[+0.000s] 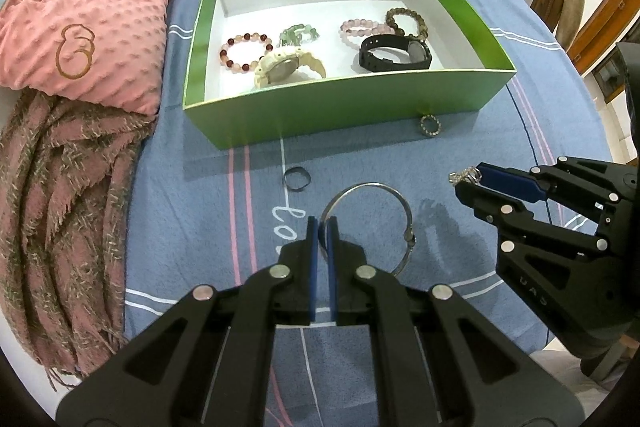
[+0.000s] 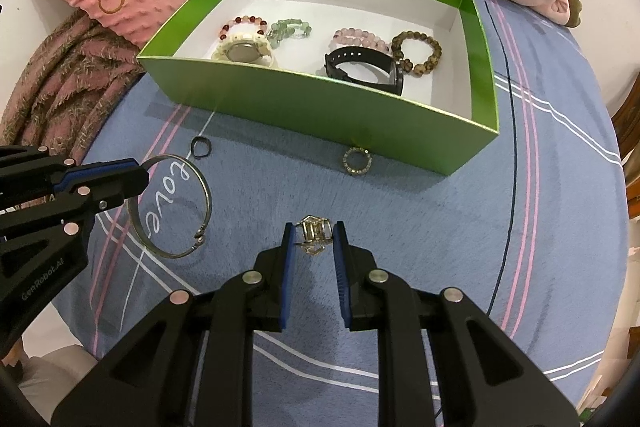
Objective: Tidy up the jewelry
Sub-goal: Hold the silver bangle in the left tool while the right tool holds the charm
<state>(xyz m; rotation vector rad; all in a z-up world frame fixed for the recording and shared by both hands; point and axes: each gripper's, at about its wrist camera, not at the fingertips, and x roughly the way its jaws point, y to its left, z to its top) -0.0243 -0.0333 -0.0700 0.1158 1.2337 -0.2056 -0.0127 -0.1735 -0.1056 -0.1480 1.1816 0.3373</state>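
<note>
light: bright, even | shadows: soft | focus: sharp | edges: fisheye-bent, dark corners

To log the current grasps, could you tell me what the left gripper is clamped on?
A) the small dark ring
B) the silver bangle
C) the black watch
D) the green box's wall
B: the left gripper pinches the rim of the silver bangle, over the blue cloth.

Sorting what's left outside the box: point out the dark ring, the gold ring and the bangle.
dark ring [image 1: 296, 179], left wrist view, on its band.
gold ring [image 2: 357, 161], right wrist view, on its studded band.
bangle [image 2: 207, 193], right wrist view, on its right-hand rim.
</note>
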